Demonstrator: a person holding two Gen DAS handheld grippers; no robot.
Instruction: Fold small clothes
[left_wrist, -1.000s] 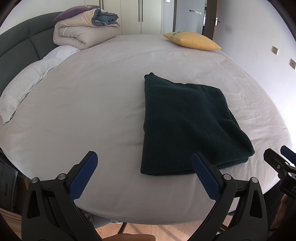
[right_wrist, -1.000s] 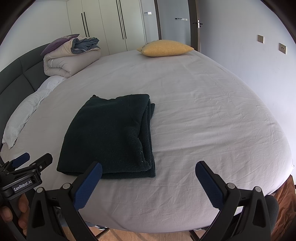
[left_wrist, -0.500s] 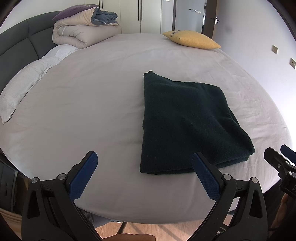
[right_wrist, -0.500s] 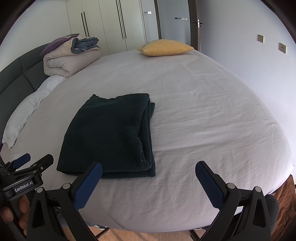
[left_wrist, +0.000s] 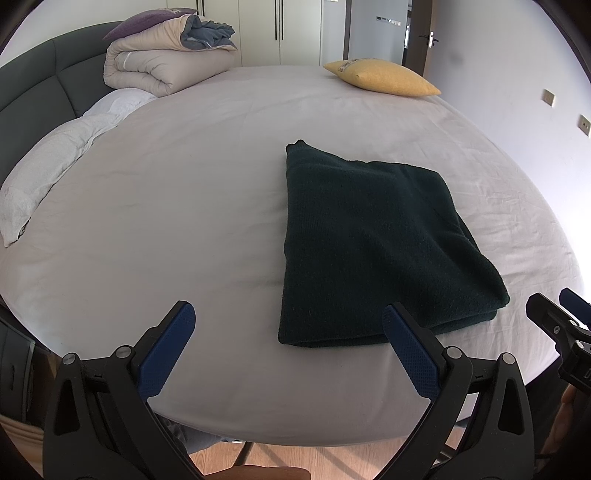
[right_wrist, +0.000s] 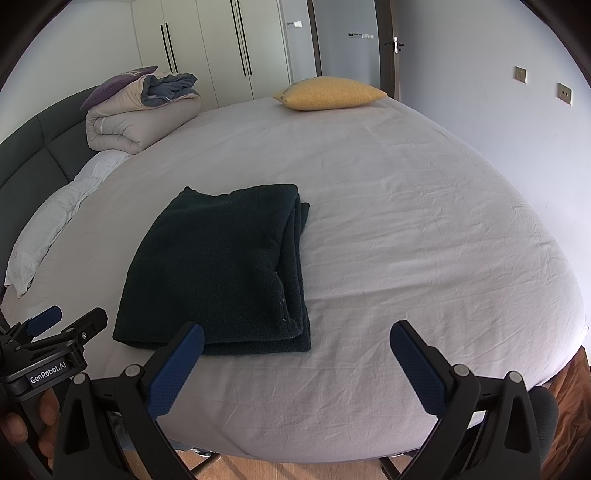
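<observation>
Both tools hung off the near edge of the bed (right_wrist: 406, 206): left gripper (left_wrist: 288, 347) with jaws spread wide, empty; right gripper (right_wrist: 295, 365) likewise agape, empty. Just beyond them the dark green knit garment (left_wrist: 373, 240) lay folded into a thick rectangle on the sheet, layered edges at its right side. Judged soft, limp, moderately heavy, non-slip; best pinched at near corners through all layers. Far: yellow cushion (right_wrist: 328, 93), rolled duvet (left_wrist: 162, 62)

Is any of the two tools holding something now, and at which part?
Nothing is held. The left tool and the right tool are both open and apart from the folded dark garment on the bed.
</observation>
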